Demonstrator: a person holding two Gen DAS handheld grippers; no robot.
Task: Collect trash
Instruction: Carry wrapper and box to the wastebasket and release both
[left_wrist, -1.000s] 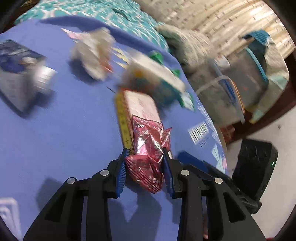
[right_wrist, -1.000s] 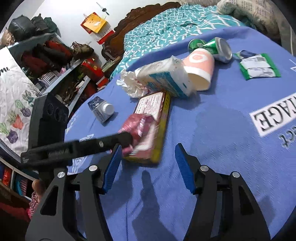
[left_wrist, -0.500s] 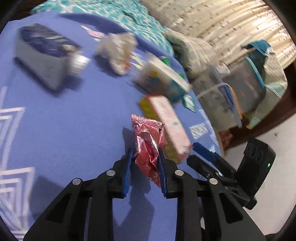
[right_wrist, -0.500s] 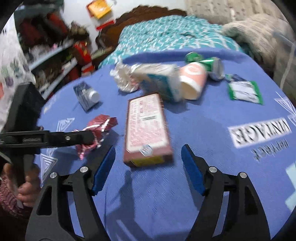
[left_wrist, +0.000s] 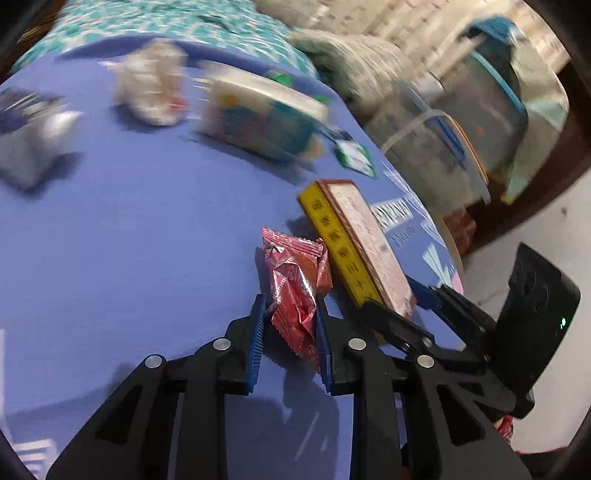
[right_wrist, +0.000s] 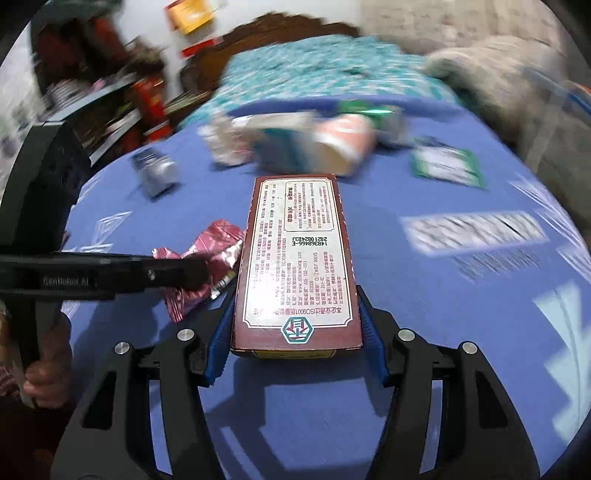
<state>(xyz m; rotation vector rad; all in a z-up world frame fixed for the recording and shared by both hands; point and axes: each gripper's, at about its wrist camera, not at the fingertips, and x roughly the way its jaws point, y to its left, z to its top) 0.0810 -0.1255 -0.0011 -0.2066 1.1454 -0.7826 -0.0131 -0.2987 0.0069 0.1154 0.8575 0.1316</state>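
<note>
My left gripper (left_wrist: 290, 332) is shut on a crumpled red foil wrapper (left_wrist: 295, 284), held just over the blue tablecloth (left_wrist: 129, 240). The wrapper also shows in the right wrist view (right_wrist: 210, 254), behind the left gripper's black finger. My right gripper (right_wrist: 295, 339) is closed on the sides of a long maroon box with a printed label (right_wrist: 299, 258); its yellow side shows in the left wrist view (left_wrist: 343, 254), tilted up off the cloth. The right gripper (left_wrist: 417, 306) shows there at the box's near end.
Further back on the cloth lie a crumpled white wrapper (left_wrist: 151, 92), a teal carton (left_wrist: 258, 118), a small blue carton (right_wrist: 153, 170), a pink paper cup (right_wrist: 343, 144), a green can (right_wrist: 369, 109) and a green sachet (right_wrist: 445, 166). A bed (right_wrist: 314, 70) stands behind; bins (left_wrist: 461, 129) stand right.
My right gripper moved in and closed on the maroon box, lifting it. My left gripper, holding the red wrapper, pulled it off the box and shifted beside it.
</note>
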